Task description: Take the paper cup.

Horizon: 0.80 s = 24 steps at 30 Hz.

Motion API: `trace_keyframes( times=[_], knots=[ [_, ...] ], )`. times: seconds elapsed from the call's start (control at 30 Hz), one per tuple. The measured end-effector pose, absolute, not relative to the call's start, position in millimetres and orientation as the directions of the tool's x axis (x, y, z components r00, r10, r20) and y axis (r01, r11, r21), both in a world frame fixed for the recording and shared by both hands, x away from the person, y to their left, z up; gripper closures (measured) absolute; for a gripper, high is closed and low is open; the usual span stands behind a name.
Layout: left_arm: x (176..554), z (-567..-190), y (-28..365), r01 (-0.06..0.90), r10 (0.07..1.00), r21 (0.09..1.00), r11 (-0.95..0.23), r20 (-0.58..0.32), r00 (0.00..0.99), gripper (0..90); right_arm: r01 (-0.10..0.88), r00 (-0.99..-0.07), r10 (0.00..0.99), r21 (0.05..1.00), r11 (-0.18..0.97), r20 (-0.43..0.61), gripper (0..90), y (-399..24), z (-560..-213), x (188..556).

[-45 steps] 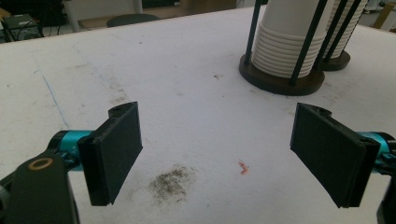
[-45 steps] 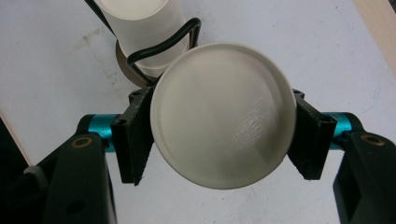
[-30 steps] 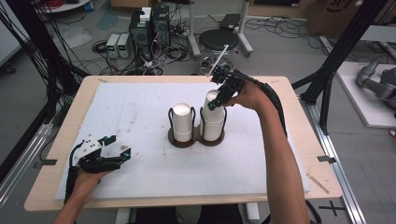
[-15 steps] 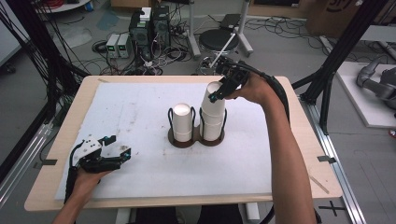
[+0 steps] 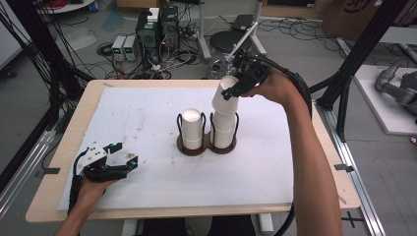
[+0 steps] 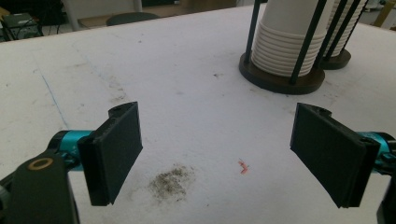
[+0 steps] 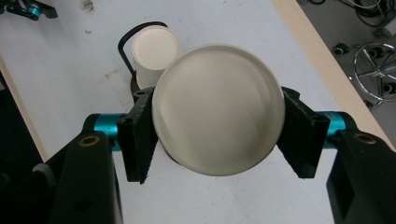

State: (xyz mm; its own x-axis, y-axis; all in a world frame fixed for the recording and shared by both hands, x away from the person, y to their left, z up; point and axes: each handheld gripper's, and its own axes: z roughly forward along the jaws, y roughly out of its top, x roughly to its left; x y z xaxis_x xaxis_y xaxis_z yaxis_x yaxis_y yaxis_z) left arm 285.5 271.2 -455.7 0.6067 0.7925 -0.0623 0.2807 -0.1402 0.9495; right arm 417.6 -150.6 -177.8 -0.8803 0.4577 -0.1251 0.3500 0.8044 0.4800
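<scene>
Two stacks of upturned white paper cups stand in a dark wire holder [image 5: 204, 146] at mid-table: the left stack [image 5: 193, 129] and the right stack [image 5: 223, 132]. My right gripper [image 5: 232, 91] is shut on one white cup [image 5: 224, 98], held tilted with its lower end just above the right stack. In the right gripper view the cup's round base [image 7: 218, 109] sits between both pads of the right gripper [image 7: 218, 135]. My left gripper [image 5: 127, 153] rests open on the white mat at the front left, nothing between its jaws [image 6: 217, 121].
The white mat [image 5: 295, 162] covers the wooden table [image 5: 339, 187]. In the left gripper view the holder base [image 6: 280, 81] and cup stack [image 6: 285, 37] stand ahead to the right, beyond a dirt smudge [image 6: 170, 179]. Black frame posts and cables surround the table.
My right gripper has risen with the white cup, drawing it up off the right stack and tilting it. The left gripper has stayed where it was.
</scene>
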Motion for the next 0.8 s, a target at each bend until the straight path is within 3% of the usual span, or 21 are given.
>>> trace_keyframes(
  times=[0.43, 0.8],
  knots=[
    [286, -456, 271, 0.281, 0.792, 0.949, -0.141, -0.062, 0.607, 16.5, 0.257, -0.893, 0.426, 0.618, 0.743, -0.141, 36.9, -168, -142, 391],
    [285, -456, 271, 0.276, 0.79, 0.95, -0.144, -0.057, 0.61, 16.5, 0.179, -0.913, 0.381, 0.698, 0.694, -0.145, 36.9, -187, -149, 360]
  ],
)
